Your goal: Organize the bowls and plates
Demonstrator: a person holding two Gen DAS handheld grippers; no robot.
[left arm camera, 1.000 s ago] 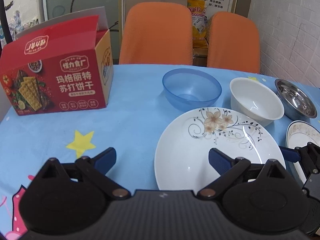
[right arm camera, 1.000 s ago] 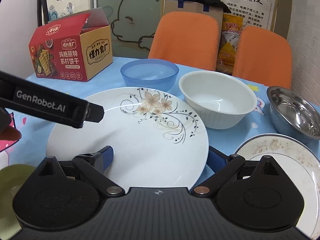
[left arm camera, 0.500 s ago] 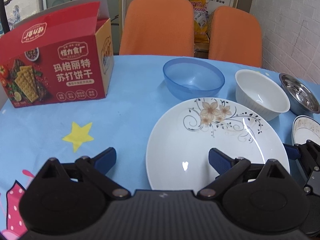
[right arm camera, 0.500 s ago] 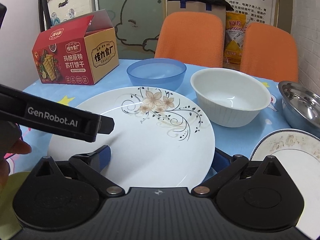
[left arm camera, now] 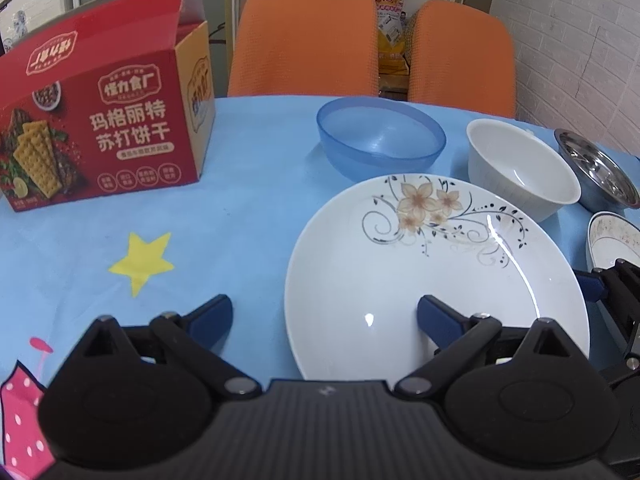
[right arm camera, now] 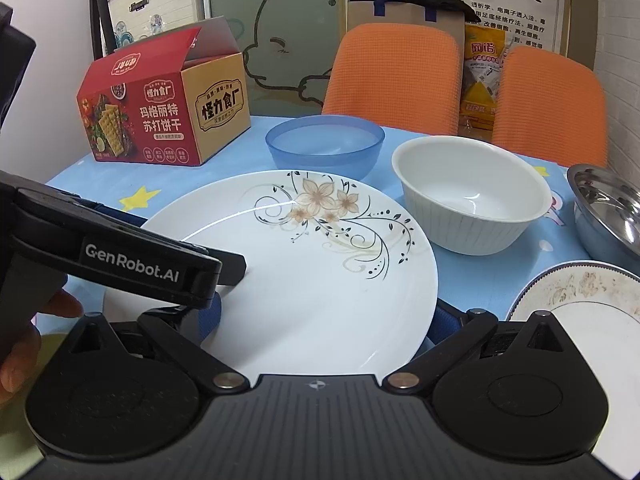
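— Anything different from a second ago?

— Both tools have crept forward. The left gripper (left arm camera: 326, 314) has slid in over the flowered plate (left arm camera: 420, 264). Its right finger now hangs above the plate's near left part, and its left finger is out over the blue tablecloth (left arm camera: 200, 220).

— Has it got hold of the plate?

— No. Its jaws are spread wide with nothing between them to pinch. The right gripper (right arm camera: 326, 316) is gaping too, with the plate's near rim lying between its fingers. I can't tell whether either tool touches the china.

— And has the plate moved?

— Not that I can see. It lies flat in the near middle of the table, and its far rim is just beside the blue bowl (left arm camera: 380, 140). The white bowl (left arm camera: 520, 168) sits to the right of that, and the steel bowl (left arm camera: 596, 176) is further right. A small plate (right arm camera: 580, 300) lies near right, apart from the big one.

— So where does that leave the tidying?

— It's barely begun, I'd say. Nothing is stacked, and every dish sits on its own. The cracker box (left arm camera: 100, 136) at far left is out of the way. Both tools closing on one plate looks like the lead-up to a lift, probably by its near edge. That glazed rim looks slippery, so a shallow bite might slide off.
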